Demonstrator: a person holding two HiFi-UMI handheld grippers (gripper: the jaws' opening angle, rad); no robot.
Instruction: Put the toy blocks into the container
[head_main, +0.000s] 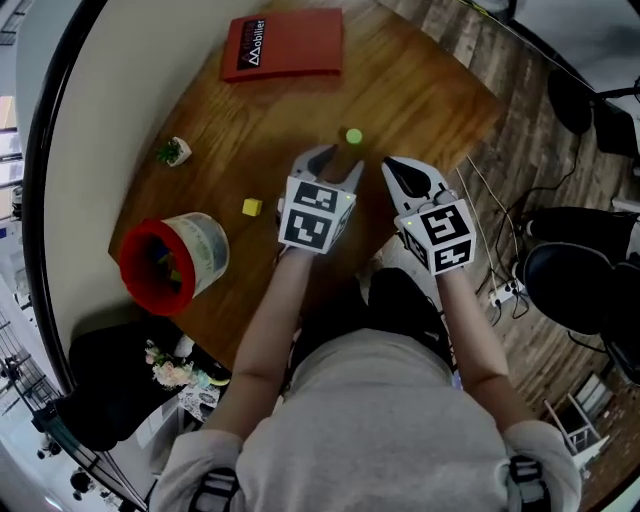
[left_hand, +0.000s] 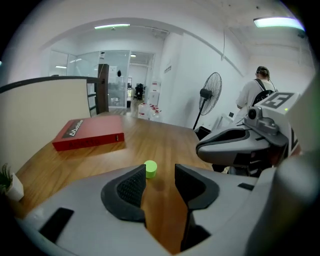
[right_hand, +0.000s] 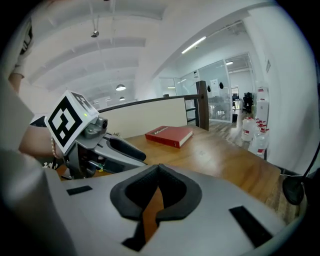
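Floor: dark wood planks.
Walls: white.
Light: ceiling strips, lit.
Fan: standing, by wall.
Partition: glass.

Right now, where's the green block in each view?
Head view: green block on the table, just beyond the tips of the left gripper.
Left gripper view: green block at centre, just past the open jaws.
Right gripper view: not in it.
Shared landmark: red book, in all three views.

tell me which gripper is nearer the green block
Left. The left gripper has the green block just ahead of its open jaws. The right gripper is farther off, to the block's right in the head view, with its jaws shut.
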